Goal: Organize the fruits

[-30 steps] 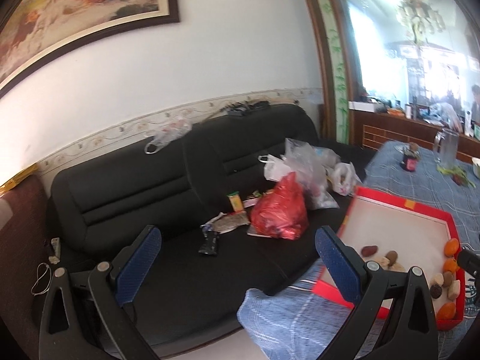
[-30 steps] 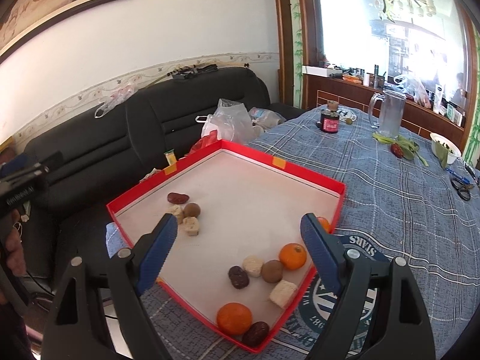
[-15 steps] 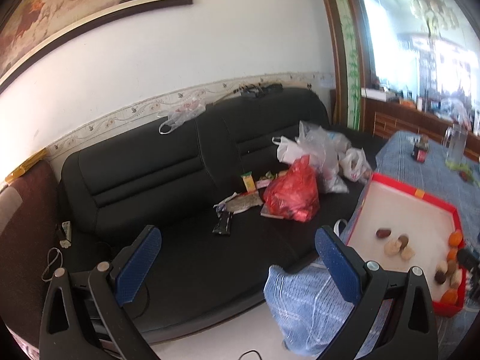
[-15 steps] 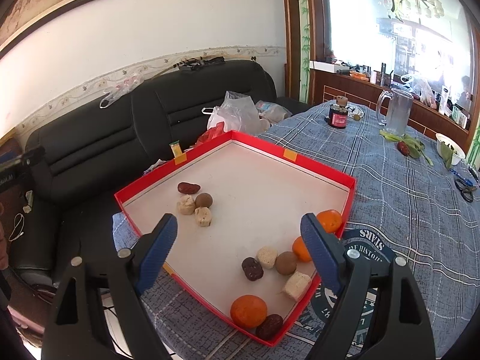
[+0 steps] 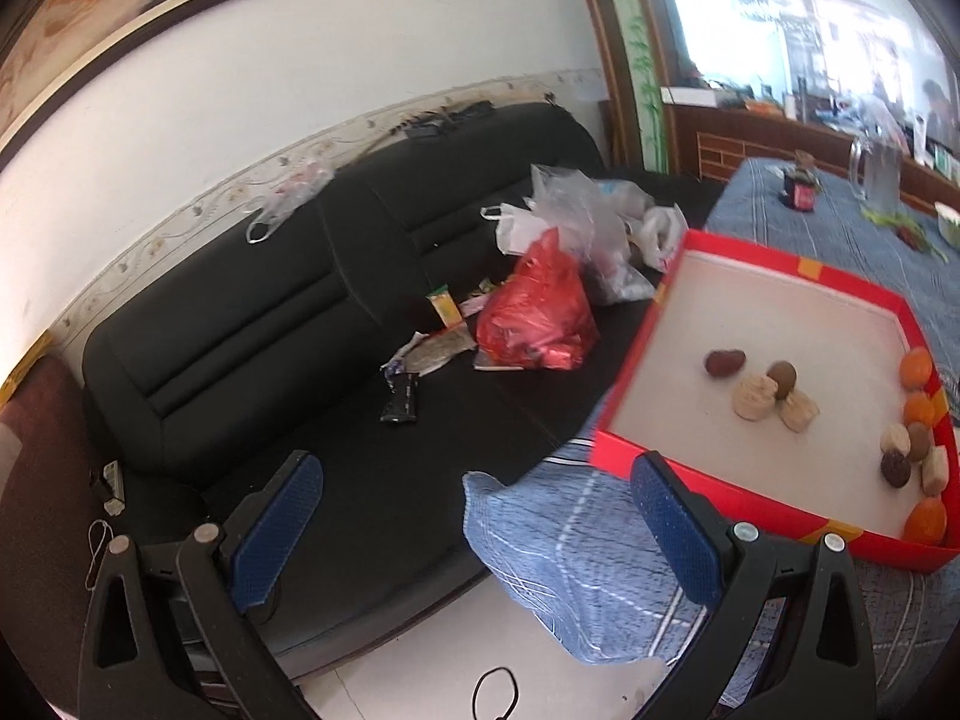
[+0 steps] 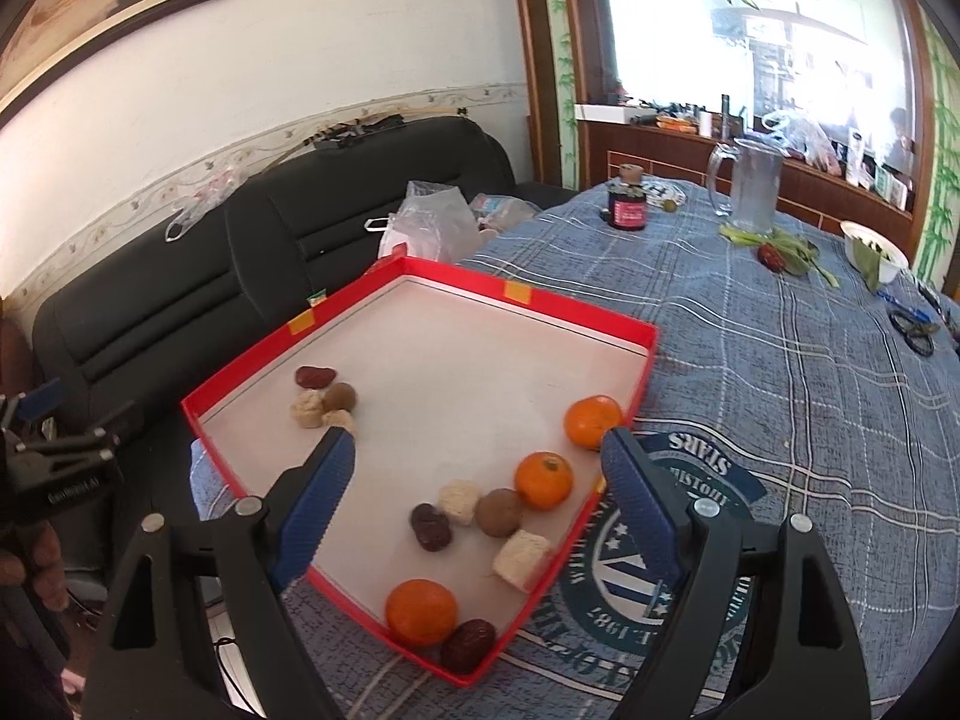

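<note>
A shallow red tray (image 6: 528,298) with a white floor sits on the blue checked tablecloth; it also shows in the left wrist view (image 5: 708,489). It holds three oranges (image 6: 543,480), dark red dates (image 6: 431,527), brown round fruits (image 6: 499,512) and pale cut chunks (image 6: 521,551). A second small cluster (image 6: 321,398) lies at its far left. My right gripper (image 6: 480,504) is open and empty above the tray's near side. My left gripper (image 5: 474,531) is open and empty, off the table's corner, left of the tray.
A black sofa (image 5: 252,324) with a red bag (image 5: 534,312), plastic bags and wrappers stands left of the table. On the table farther back are a dark jar (image 6: 627,207), a clear pitcher (image 6: 750,192), greens, a white bowl (image 6: 873,246) and scissors (image 6: 915,330).
The left gripper has swung right and nearer the table, so the tray now fills more of its view. The right gripper has moved closer over the tray. Both stay open.
</note>
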Motion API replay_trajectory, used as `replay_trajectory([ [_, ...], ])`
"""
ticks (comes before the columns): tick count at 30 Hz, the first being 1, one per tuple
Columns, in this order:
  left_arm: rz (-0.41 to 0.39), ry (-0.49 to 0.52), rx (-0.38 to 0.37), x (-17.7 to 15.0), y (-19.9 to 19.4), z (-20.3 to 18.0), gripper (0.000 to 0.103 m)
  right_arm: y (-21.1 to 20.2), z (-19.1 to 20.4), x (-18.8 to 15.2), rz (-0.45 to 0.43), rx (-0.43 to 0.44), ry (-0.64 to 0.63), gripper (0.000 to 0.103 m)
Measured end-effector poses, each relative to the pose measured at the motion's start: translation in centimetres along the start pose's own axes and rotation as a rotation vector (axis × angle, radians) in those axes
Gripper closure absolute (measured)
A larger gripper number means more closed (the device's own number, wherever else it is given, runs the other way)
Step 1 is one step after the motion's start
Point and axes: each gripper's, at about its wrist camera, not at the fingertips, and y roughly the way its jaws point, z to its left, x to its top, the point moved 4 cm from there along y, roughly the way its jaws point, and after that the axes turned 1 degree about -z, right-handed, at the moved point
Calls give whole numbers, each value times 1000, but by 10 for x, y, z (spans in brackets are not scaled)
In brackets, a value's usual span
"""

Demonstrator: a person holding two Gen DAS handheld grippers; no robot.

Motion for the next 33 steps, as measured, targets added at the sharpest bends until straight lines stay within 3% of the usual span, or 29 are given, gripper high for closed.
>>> replay_trajectory([
  [10, 62, 81, -8, -12, 19, -31, 0, 11, -30, -8, 31, -12, 73, 18],
  [18, 42, 104, -6, -3, 11, -41, 0, 14, -40, -12, 37, -16, 96, 18],
  [25, -82, 101, -66, 32, -22, -56, 0, 6, -58, -8, 4, -45, 137, 18],
  [33, -108, 142, -225, 47, -33, -119, 0, -16, -89, -7, -45, -123, 174, 18],
])
